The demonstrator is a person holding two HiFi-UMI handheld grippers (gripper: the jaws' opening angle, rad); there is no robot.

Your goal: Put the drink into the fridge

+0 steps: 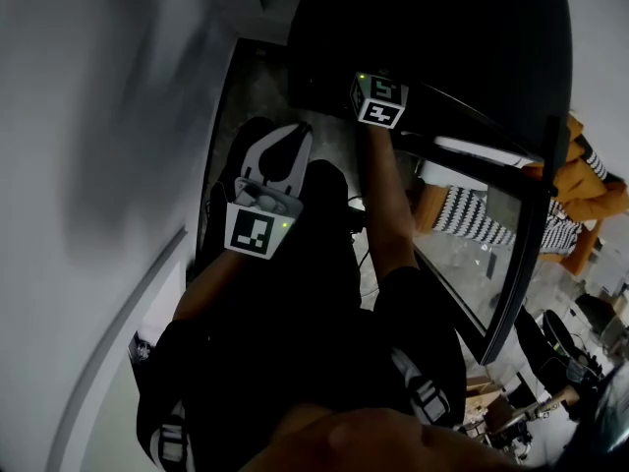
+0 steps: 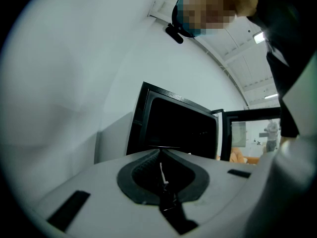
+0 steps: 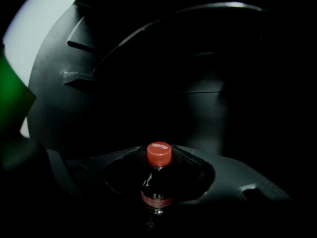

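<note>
Right gripper (image 3: 157, 181) pinches the red-capped drink bottle (image 3: 159, 155), at the dark fridge (image 2: 178, 128) opening; left gripper (image 2: 161, 180) jaws pressed together, empty, fridge at 12 o'clock, its open door (image 2: 250, 114) at 2 o'clock

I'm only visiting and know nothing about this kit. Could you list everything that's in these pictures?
Drink bottle: one, dark with a red cap, between the right gripper's jaws.
Fridge: one, black, straight ahead, open.
Fridge door: one, black frame with glass, swung open at right.
Orange seat: one, orange, beyond the door; hard to make out.
Wall: one, pale grey, at left.
Left gripper: one, white and black, jaws together, empty, facing the fridge.
Right gripper: one, jaws closed on the bottle, inside the dark fridge.
Forearm: one, bare, reaching towards the fridge.
</note>
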